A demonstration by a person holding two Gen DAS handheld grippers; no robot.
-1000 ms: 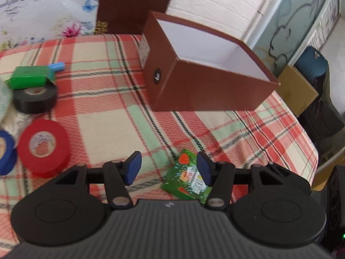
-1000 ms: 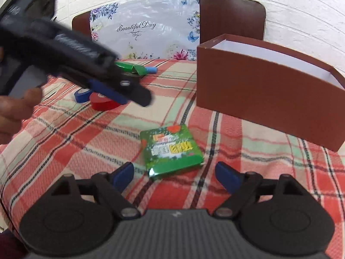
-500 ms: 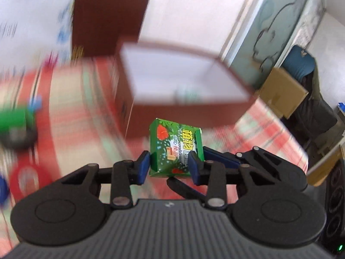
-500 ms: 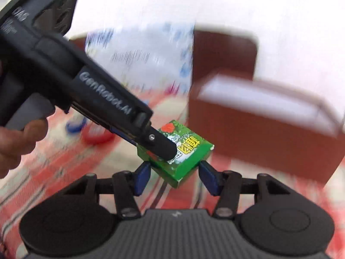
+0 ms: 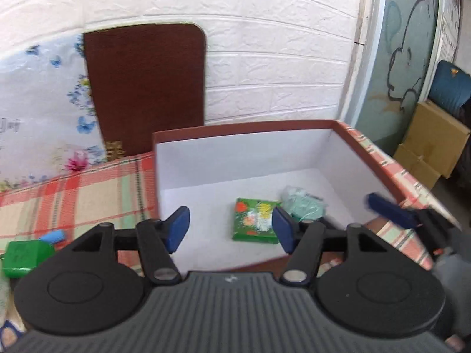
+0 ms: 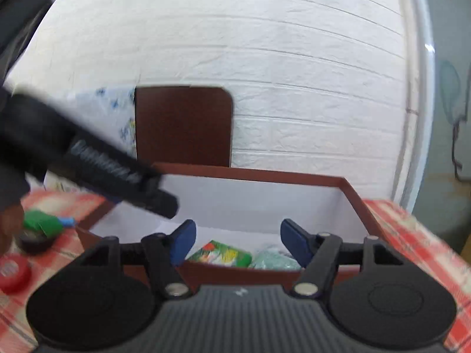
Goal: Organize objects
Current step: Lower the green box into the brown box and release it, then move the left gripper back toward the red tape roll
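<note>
Over the brown white-lined cardboard box (image 5: 294,153), the left gripper (image 5: 229,229) and right gripper (image 6: 237,242), jaws opening and empty above the dropped green printed packet (image 5: 256,220), could clip the rim on withdrawal.

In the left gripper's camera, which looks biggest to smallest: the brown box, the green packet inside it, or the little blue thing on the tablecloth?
1. Brown box
2. Green packet
3. Little blue thing

The blue thing is partly hidden.

No clean text readable. Green packet (image 5: 255,220) on the floor of the brown box (image 5: 244,131) has yellow print, too blurred to read. Left claw (image 6: 103,166), above the box's left wall, carries white lettering on its black body, smeared by motion. Floral sheet (image 5: 44,111) left of the box: unreadable marks.
</note>
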